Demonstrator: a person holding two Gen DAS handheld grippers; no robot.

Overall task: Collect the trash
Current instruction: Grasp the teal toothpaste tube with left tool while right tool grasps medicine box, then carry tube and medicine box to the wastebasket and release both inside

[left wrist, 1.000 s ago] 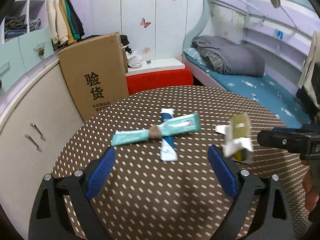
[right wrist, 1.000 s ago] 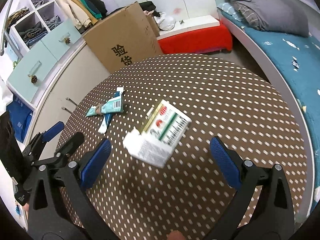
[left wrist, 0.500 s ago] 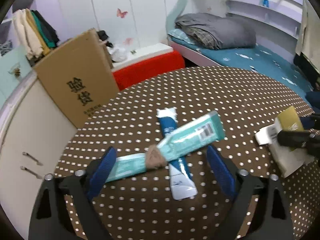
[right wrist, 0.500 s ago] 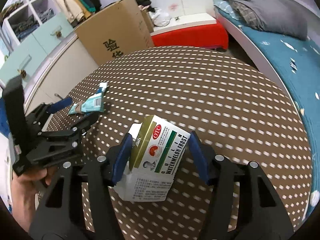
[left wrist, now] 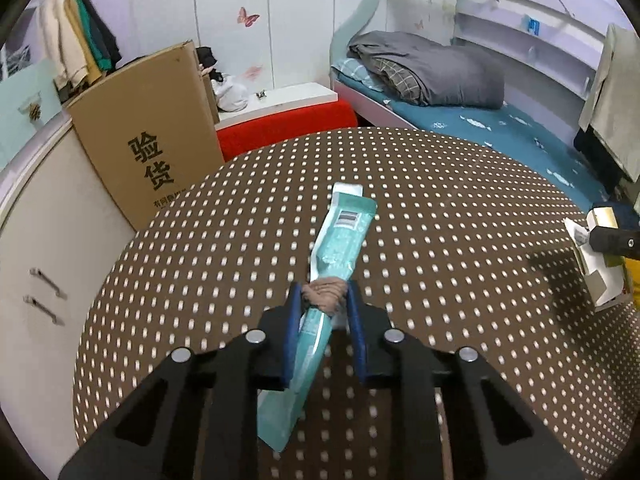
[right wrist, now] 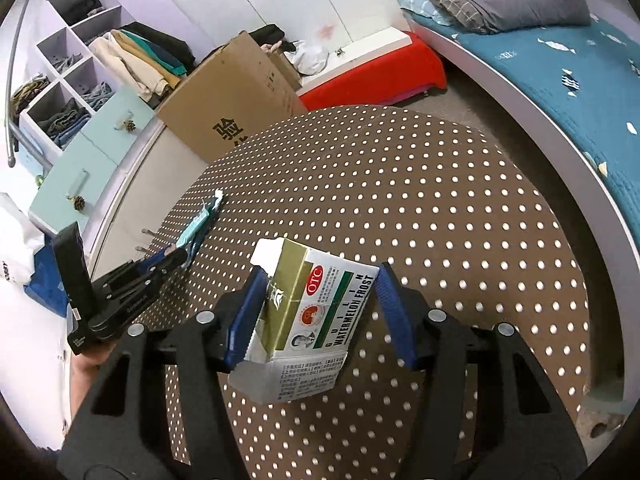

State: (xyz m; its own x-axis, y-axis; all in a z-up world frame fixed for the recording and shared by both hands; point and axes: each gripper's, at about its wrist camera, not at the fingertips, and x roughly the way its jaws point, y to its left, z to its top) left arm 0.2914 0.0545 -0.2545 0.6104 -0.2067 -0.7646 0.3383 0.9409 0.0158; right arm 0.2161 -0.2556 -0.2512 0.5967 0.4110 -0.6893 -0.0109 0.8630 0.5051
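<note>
Now both grippers are busy over the round table (left wrist: 460,248) with its brown, white-dotted cloth. The left gripper (left wrist: 323,300) points steeply down and its blue jaws are closing on a teal toothpaste tube (left wrist: 340,240), pinching it at the middle where a brown hair tie (left wrist: 324,295) is wrapped around it; the tube runs lengthwise between the fingers, its barcoded end pointing away across the cloth. A second, white-ended tube (left wrist: 349,189) peeks out just beyond that far end. From the other side, the left gripper (right wrist: 176,256) shows at the table's left edge with the tube (right wrist: 198,226) in its tips. The right gripper (right wrist: 320,280) has its pads clamped on the two sides of a crumpled medicine carton (right wrist: 316,312), olive and white, lettered WATERMELON FROST, one flap open. A cardboard box (left wrist: 148,136) stands beside the table, against the cabinet.
</note>
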